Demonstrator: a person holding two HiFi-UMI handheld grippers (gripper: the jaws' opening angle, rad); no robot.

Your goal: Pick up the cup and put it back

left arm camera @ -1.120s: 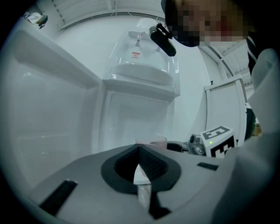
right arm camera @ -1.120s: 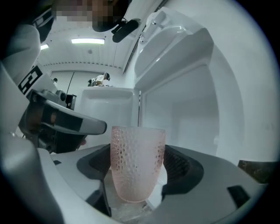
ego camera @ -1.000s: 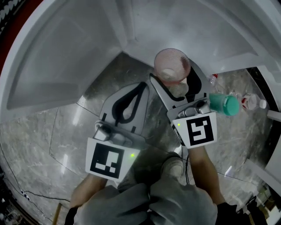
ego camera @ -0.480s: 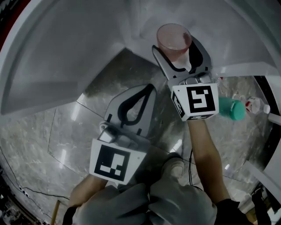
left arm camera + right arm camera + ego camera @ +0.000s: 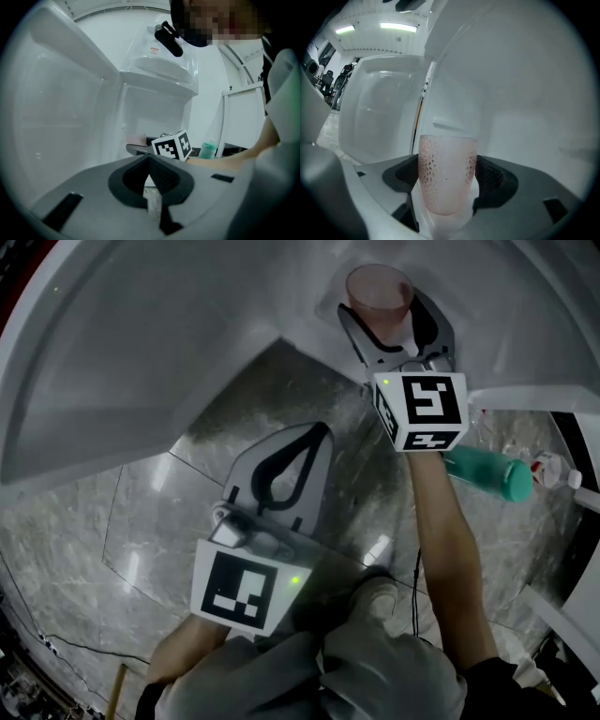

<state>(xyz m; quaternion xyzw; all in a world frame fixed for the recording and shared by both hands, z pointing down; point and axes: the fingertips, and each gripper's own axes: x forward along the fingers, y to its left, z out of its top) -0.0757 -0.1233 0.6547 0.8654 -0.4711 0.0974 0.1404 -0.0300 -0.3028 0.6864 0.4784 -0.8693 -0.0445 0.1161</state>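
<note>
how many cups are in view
1: a pink cup, upright, clamped between the jaws of the right hand-held gripper, at the top of the head view. No other cup shows, though some could be out of view.

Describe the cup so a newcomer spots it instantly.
Start at the big white appliance filling the top of the head view; the right gripper is held out against it. Upright between its jaws is the cup: translucent pink, dimpled wall, open top, unlike the opaque teal bottle beside the person's forearm.

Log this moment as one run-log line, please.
right tool: shut on pink cup, cup upright | left tool: shut, empty, held low
</note>
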